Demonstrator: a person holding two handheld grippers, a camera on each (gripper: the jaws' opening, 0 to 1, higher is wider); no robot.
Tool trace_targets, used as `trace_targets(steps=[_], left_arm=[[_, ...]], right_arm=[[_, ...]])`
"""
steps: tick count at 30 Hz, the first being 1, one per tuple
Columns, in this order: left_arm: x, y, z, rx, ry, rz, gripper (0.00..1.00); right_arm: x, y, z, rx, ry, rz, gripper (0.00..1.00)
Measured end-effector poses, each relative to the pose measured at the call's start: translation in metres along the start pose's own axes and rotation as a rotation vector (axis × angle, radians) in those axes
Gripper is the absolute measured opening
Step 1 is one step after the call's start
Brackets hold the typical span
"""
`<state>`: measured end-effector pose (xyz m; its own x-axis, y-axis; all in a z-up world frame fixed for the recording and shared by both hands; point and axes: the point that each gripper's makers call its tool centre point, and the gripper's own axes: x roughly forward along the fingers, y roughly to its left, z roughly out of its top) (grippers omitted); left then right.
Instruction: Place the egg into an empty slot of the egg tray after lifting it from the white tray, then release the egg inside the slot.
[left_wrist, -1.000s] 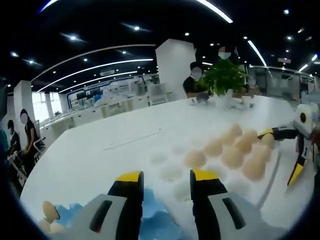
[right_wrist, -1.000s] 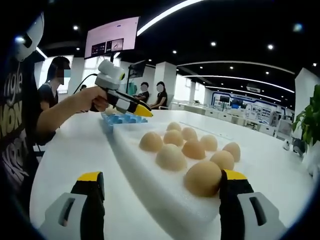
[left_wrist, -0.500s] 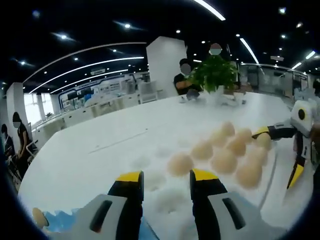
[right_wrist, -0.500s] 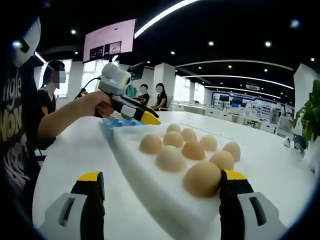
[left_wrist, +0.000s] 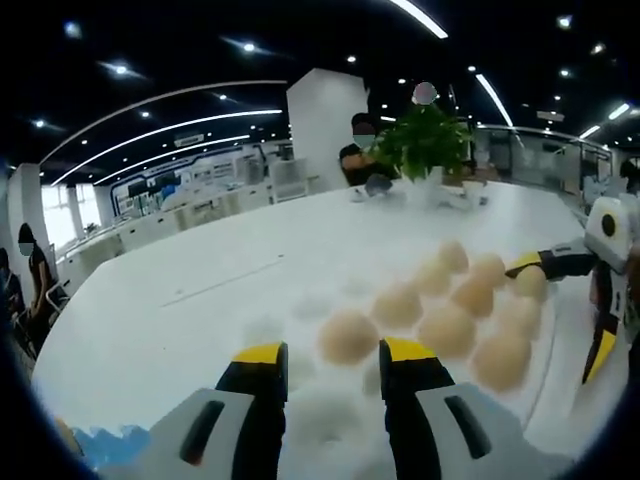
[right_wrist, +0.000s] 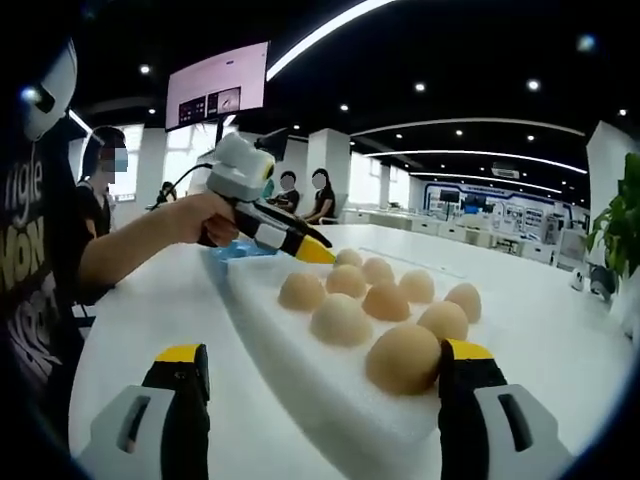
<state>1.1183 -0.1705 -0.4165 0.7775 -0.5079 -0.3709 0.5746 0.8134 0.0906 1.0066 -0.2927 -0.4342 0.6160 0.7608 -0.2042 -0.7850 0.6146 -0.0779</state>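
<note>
Left claw, jaws narrow and empty, has moved closer to tan egg on white foam tray. Right claw stays wide; blue egg tray now nearly out of frame.

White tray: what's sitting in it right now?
The white tray holds nine tan eggs in the right gripper view, clustered toward one end. In the left gripper view, empty dimples lie beside them. The dimples under the eggs are covered.
</note>
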Motion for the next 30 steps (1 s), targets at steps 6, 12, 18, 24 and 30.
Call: trace_targets(steps=[6,12,18,24,30], left_arm=[[0.006,0.0,0.0,0.005,0.012,-0.004,0.37],[0.012,0.0,-0.003,0.012,0.027,-0.008,0.37],[0.016,0.001,-0.003,0.012,0.029,-0.01,0.37],[0.018,0.001,-0.002,0.016,0.033,-0.014,0.37],[0.023,-0.001,0.0,0.024,0.036,-0.023,0.36]], right_arm=[[0.0,0.0,0.0,0.003,0.001,0.001,0.99],[0.001,-0.001,0.0,0.004,0.006,0.004,0.99],[0.001,-0.001,-0.001,0.008,0.01,0.008,1.0],[0.001,-0.001,-0.001,0.008,0.018,0.009,1.0],[0.001,-0.001,-0.002,0.003,0.038,0.012,1.0]])
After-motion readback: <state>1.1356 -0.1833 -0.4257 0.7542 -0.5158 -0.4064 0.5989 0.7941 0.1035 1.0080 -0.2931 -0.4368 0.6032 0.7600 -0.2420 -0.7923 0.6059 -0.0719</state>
